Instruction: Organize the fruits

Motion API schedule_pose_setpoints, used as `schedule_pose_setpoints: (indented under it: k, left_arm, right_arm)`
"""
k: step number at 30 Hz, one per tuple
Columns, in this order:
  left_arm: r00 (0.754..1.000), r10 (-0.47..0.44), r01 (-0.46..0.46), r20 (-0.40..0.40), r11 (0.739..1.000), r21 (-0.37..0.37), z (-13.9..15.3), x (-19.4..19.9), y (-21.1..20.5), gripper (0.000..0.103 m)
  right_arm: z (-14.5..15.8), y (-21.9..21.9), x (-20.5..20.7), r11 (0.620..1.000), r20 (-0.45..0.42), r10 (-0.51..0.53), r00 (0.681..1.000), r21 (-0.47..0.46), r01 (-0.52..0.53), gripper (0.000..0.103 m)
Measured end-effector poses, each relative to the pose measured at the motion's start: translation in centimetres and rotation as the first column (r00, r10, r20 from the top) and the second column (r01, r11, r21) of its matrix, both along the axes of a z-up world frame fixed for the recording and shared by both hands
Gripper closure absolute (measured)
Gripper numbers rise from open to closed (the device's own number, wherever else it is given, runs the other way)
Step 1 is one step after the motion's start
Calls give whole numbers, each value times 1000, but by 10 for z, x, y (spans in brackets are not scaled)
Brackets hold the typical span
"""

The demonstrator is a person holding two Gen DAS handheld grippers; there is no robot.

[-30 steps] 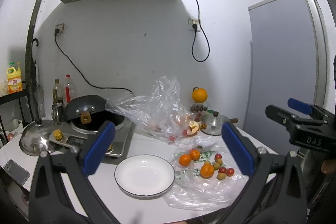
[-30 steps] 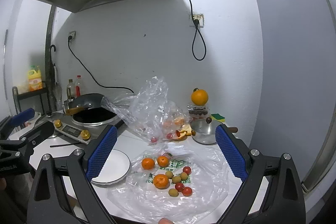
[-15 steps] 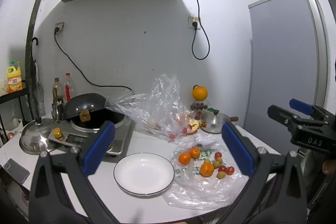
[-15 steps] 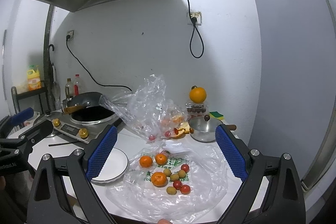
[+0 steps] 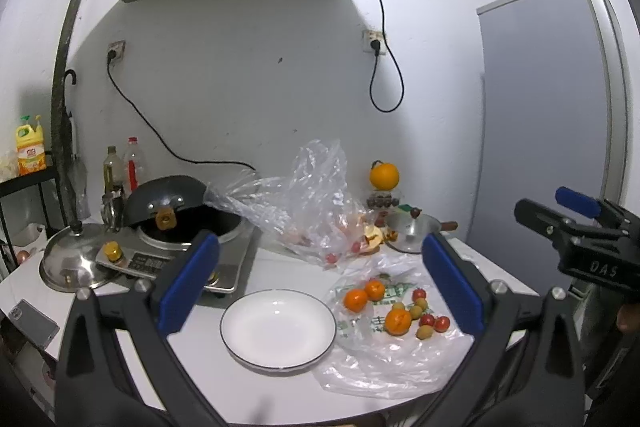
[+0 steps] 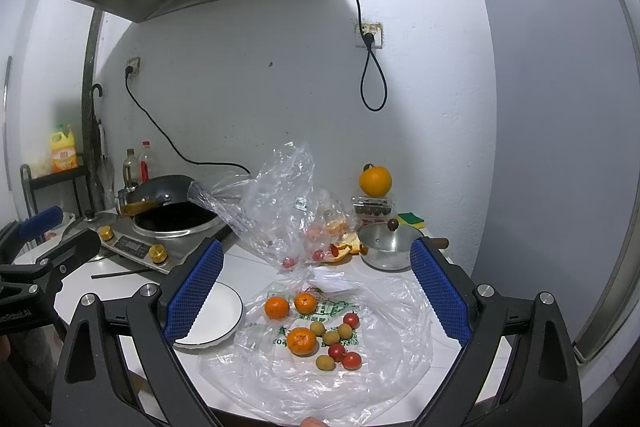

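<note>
Three small oranges (image 6: 301, 340), several red cherry tomatoes (image 6: 351, 359) and several small green fruits (image 6: 325, 362) lie on a flat clear plastic bag (image 6: 380, 379) on the white counter. An empty white plate (image 5: 278, 329) sits left of the bag; it also shows in the right wrist view (image 6: 224, 311). My left gripper (image 5: 320, 287) is open, held above and in front of the plate. My right gripper (image 6: 316, 291) is open, held above and in front of the fruit (image 5: 398, 321). Both are empty.
A crumpled clear bag (image 6: 280, 211) with fruit scraps stands behind. A small lidded pot (image 6: 386, 245), a large orange (image 6: 375, 181) on a box, a stove with a wok (image 5: 180, 211), a pot lid (image 5: 70, 263) and bottles (image 5: 134, 167) line the back.
Both grippers have drifted slightly; the view has shifted a little toward the counter. Nothing was grasped or moved.
</note>
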State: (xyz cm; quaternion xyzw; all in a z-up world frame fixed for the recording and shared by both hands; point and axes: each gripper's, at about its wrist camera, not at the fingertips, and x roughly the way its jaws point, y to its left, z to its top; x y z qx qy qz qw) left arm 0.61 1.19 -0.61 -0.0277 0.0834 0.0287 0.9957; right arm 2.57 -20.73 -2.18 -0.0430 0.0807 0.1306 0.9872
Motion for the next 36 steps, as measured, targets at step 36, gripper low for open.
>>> schedule_pose_setpoints:
  k: [36]
  left_arm:
    - [999, 28, -28, -23, 1000, 7, -4, 3, 7, 1]
  right_arm:
    - [0, 8, 0, 1000, -5, 14, 1000, -10, -15, 6]
